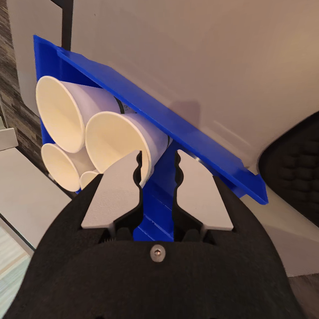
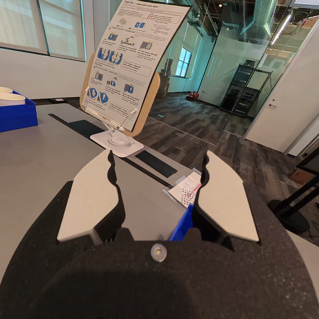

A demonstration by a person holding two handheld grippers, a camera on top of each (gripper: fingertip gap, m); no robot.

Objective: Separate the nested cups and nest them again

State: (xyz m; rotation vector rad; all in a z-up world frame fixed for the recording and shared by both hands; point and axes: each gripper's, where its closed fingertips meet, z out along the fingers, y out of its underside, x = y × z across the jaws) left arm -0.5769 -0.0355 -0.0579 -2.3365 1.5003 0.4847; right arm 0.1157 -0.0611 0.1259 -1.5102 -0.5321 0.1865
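Several white paper cups stand side by side in a blue box [image 1: 155,110], which looks tilted in the left wrist view. My left gripper [image 1: 158,153] is open and straddles the rim of the nearest cup [image 1: 114,138], with its left finger inside and its right finger outside, clear of the wall. Other cups [image 1: 58,114] [image 1: 58,165] stand behind it, and one [image 1: 88,177] is partly hidden by the finger. My right gripper [image 2: 158,152] is open and empty above the grey table [image 2: 43,164]. The box with cups [image 2: 17,117] shows at its far left.
A sheet on a wooden stand [image 2: 131,65] with a white base [image 2: 117,143] stands mid-table. A clear bag of small parts [image 2: 186,191] lies near the table edge. A second blue box corner [image 2: 183,222] sits under my right gripper. A black chair [image 1: 293,164] is beyond the table.
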